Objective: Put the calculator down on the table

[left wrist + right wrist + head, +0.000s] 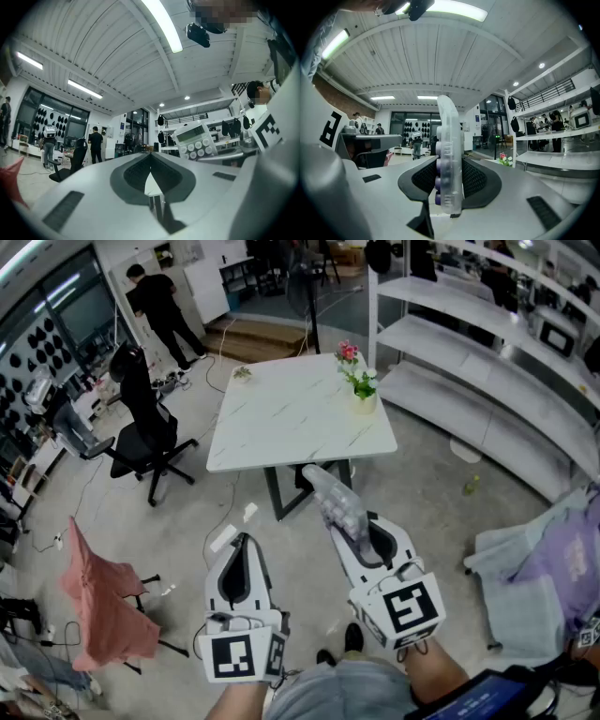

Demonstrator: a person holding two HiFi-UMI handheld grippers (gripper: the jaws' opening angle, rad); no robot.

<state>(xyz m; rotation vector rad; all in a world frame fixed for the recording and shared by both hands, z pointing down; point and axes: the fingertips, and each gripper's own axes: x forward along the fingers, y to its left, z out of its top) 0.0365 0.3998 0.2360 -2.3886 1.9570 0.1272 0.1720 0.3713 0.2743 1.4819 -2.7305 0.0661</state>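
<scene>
The right claw (pixel 449 165) pinches the calculator (pixel 336 502), the left claw (pixel 151 157) is pressed together; released short of the surface (pixel 291 418), the calculator would fall.

**Tally: One Table, One Calculator, Two Grippers**

One white marbled table (pixel 300 423) carries two things: one potted flower (pixel 360 388) at the tabletop's far right corner, and one small greenish item (pixel 243 373) at its far left corner, too small to identify. There is one calculator (pixel 336 502). Grippers number two, the left gripper (pixel 242 540) and the right gripper (pixel 361 538). Chairs also number two: one black office chair (pixel 141 432) and one chair draped in pink cloth (pixel 98 606). The head view shows one person in black (pixel 159 306).
</scene>
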